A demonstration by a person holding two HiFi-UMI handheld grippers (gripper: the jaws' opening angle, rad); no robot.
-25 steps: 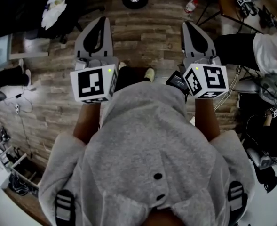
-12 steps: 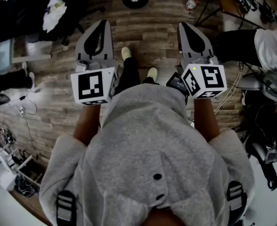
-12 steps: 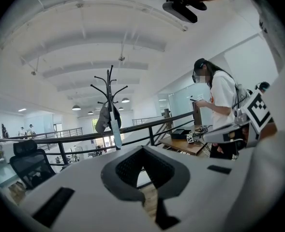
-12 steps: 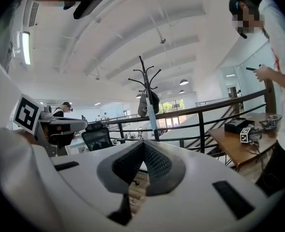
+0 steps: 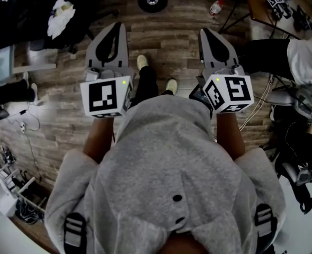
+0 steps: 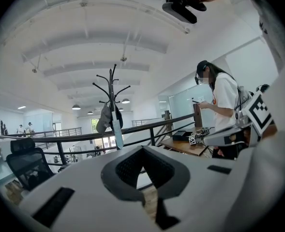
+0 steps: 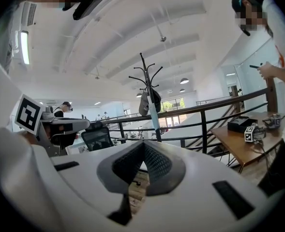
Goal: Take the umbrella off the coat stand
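Umbrella (image 6: pixel 118 133): pale and folded, it hangs straight down from the black coat stand (image 6: pixel 112 87), beside a grey hanging item (image 6: pixel 102 123) on the same stand. The stand rises by a black railing (image 6: pixel 79 139), well apart from both claws.

Left claw (image 6: pixel 142 150): I read the jaws pressed together at the tips with nothing between them. The claw points toward the stand.

Right claw (image 7: pixel 142 145): the jaws are pressed together too, and empty. In the right gripper view the umbrella shows just above the closed tips.

Head view: I see both claws held side by side over the wood floor (image 5: pixel 166 41), with the person's shoes (image 5: pixel 141 61) between them.

Markings: each claw carries a cube (image 5: pixel 107 96) printed with black-and-white square patterns. A smaller marker cube (image 7: pixel 251 133) of the same kind sits on the wooden table (image 7: pixel 239 151). A person in a white shirt (image 6: pixel 225 105) stands by that table. Any other print is too small for me to read.
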